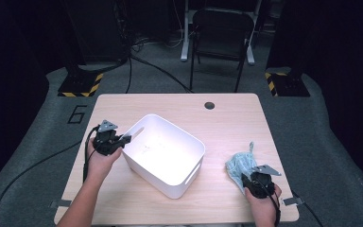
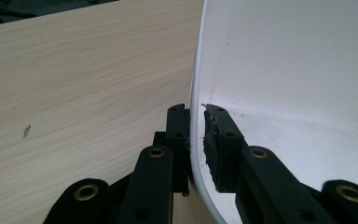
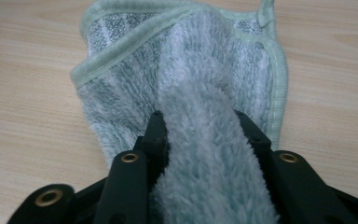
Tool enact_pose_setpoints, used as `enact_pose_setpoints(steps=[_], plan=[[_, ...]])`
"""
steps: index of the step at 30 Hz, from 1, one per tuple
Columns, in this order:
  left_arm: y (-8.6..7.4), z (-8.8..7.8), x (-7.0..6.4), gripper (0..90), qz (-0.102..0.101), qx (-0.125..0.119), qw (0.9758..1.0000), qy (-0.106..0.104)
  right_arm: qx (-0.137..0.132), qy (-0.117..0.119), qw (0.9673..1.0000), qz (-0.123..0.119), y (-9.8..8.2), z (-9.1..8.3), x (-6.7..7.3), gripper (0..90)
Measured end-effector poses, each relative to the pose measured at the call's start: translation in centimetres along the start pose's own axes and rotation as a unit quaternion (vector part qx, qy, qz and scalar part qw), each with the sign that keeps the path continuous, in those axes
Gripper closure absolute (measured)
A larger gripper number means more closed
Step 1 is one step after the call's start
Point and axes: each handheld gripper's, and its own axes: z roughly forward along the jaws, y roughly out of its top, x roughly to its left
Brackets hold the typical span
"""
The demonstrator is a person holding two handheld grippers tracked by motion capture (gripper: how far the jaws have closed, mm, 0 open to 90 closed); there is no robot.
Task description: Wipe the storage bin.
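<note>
A white plastic bin sits in the middle of the wooden table, turned at an angle. My left gripper is shut on the bin's left wall; in the left gripper view that gripper has one jaw outside and one inside the thin white wall. A pale green fluffy cloth lies crumpled near the table's right front. My right gripper is at its near edge. In the right gripper view a raised fold of the cloth is pinched between the jaws of that gripper.
The light wooden table has a round cable hole at the back. A black chair stands beyond the table on the grey floor. Cables trail off the table's left front.
</note>
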Motion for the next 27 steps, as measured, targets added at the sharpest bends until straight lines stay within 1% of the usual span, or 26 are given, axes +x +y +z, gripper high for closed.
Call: enact_pose_setpoints(steps=[4, 5, 6, 7, 8, 9, 10, 11, 12, 13, 14, 15, 17, 19, 20, 21, 23, 24, 25, 26, 27], plan=[[0.0, -0.1, -0.1, 80.9, 0.002, 0.001, 1.0000, 0.007, -0.005, 0.009, 0.9999, 0.011, 0.1, -0.1, -0.1, 69.6], [0.0, -0.1, -0.1, 81.2, 0.004, 0.000, 1.0000, 0.008, -0.001, 0.014, 0.9998, 0.014, 0.2, -0.2, -0.2, 70.3], [-0.1, -0.1, -0.2, 81.7, 0.003, -0.002, 0.9999, 0.012, -0.006, 0.022, 0.9996, 0.015, 0.3, -0.3, -0.2, 71.1], [-0.1, -0.1, -0.2, 81.8, 0.003, -0.002, 0.9999, 0.012, -0.008, 0.024, 0.9994, 0.022, 0.4, -0.4, -0.1, 71.3], [-0.1, -0.1, -0.2, 82.1, 0.002, -0.003, 0.9999, 0.012, -0.013, 0.029, 0.9993, 0.022, 0.5, -0.6, -0.1, 71.6], [-0.1, -0.1, -0.2, 82.1, 0.001, -0.002, 0.9999, 0.013, -0.013, 0.029, 0.9993, 0.022, 0.5, -0.6, -0.1, 71.6], [-0.1, -0.1, -0.2, 82.6, 0.000, -0.003, 0.9999, 0.013, -0.018, 0.046, 0.9982, 0.033, 0.7, -0.8, 0.0, 72.0], [-0.1, -0.1, -0.2, 82.8, -0.001, -0.003, 0.9999, 0.014, -0.023, 0.053, 0.9976, 0.037, 0.8, -0.9, 0.1, 72.2], [-0.1, -0.1, -0.3, 82.8, -0.001, -0.002, 0.9999, 0.016, -0.023, 0.053, 0.9976, 0.037, 0.8, -0.9, 0.1, 72.2], [-0.1, -0.1, -0.3, 83.1, -0.001, -0.002, 0.9998, 0.019, -0.026, 0.067, 0.9967, 0.039, 1.0, -1.1, 0.5, 72.5], [-0.1, -0.1, -0.3, 83.2, -0.001, -0.002, 0.9998, 0.019, -0.026, 0.067, 0.9967, 0.039, 1.0, -1.1, 0.5, 72.5], [-0.1, -0.1, -0.3, 83.2, -0.002, -0.001, 0.9998, 0.020, -0.029, 0.072, 0.9961, 0.041, 1.1, -1.3, 0.7, 72.6], [-0.1, -0.1, -0.4, 83.5, -0.004, -0.002, 0.9997, 0.022, -0.036, 0.084, 0.9949, 0.043, 1.4, -1.5, 0.9, 72.7], [-0.1, -0.2, -0.4, 83.6, -0.005, 0.000, 0.9997, 0.024, -0.042, 0.099, 0.9930, 0.049, 1.7, -1.9, 1.2, 72.8], [-0.1, -0.2, -0.4, 83.7, -0.007, 0.000, 0.9996, 0.026, -0.053, 0.110, 0.9913, 0.048, 1.9, -2.3, 1.4, 72.8], [-0.1, -0.2, -0.4, 83.7, -0.007, 0.000, 0.9996, 0.026, -0.053, 0.110, 0.9913, 0.048, 1.9, -2.3, 1.4, 72.8], [-0.1, -0.2, -0.4, 83.7, -0.007, 0.000, 0.9997, 0.024, -0.055, 0.120, 0.9900, 0.050, 2.2, -2.8, 1.7, 72.7], [-0.1, -0.2, -0.4, 83.7, -0.007, 0.000, 0.9997, 0.025, -0.062, 0.131, 0.9880, 0.054, 2.6, -3.1, 2.0, 72.7], [-0.1, -0.2, -0.4, 83.7, -0.008, 0.000, 0.9996, 0.025, -0.062, 0.131, 0.9880, 0.054, 2.6, -3.1, 2.0, 72.7], [-0.1, -0.2, -0.4, 83.8, -0.008, 0.000, 0.9996, 0.026, -0.073, 0.142, 0.9852, 0.061, 2.9, -3.4, 2.2, 72.7], [-0.1, -0.2, -0.4, 83.8, -0.008, 0.000, 0.9996, 0.026, -0.073, 0.142, 0.9852, 0.061, 2.9, -3.4, 2.2, 72.7]])
